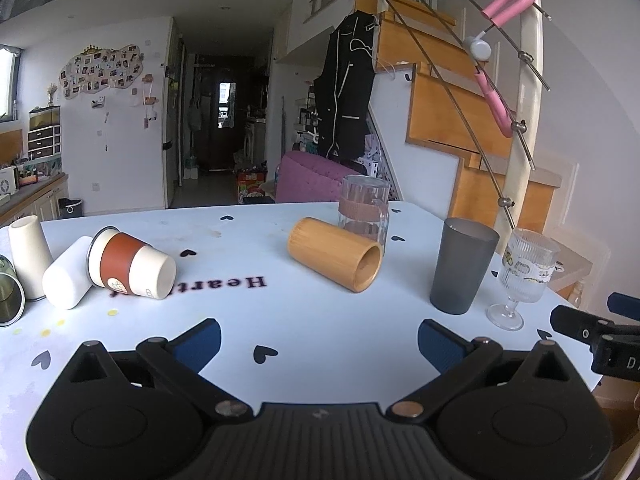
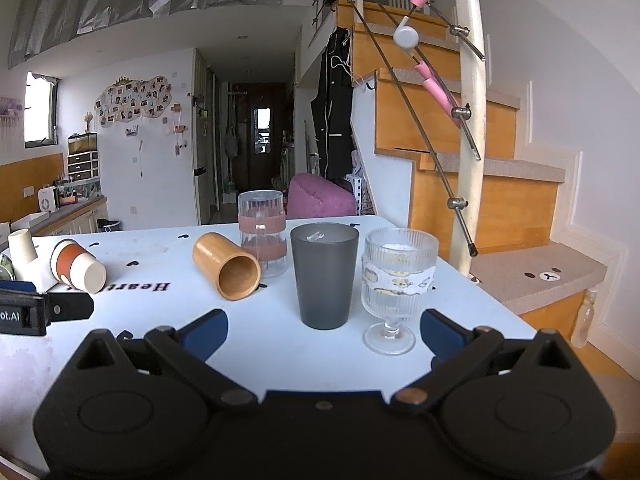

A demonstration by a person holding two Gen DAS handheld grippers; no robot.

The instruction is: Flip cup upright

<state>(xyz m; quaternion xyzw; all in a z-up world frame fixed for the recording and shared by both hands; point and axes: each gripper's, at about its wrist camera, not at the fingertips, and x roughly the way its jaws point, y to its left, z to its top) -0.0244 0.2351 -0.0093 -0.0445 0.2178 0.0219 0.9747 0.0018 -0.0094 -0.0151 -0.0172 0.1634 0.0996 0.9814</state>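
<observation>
A bamboo cup [image 1: 335, 253] lies on its side in the middle of the white table [image 1: 280, 320], mouth toward me; it also shows in the right wrist view [image 2: 226, 265]. A cream cup with a brown sleeve [image 1: 130, 264] lies on its side at the left, also seen in the right wrist view [image 2: 78, 266]. A white cup [image 1: 66, 272] lies beside it. My left gripper [image 1: 319, 344] is open and empty, above the table's near part. My right gripper [image 2: 324, 334] is open and empty, just before the grey tumbler.
A grey tumbler [image 2: 324, 276] and a ribbed stem glass [image 2: 396, 288] stand upright at the right. A clear glass with pink bands [image 2: 262, 236] stands behind the bamboo cup. An upside-down cream cup [image 1: 28, 256] and a metal cup [image 1: 9, 300] are at the far left. A stair rail [image 2: 472, 120] is beyond the table.
</observation>
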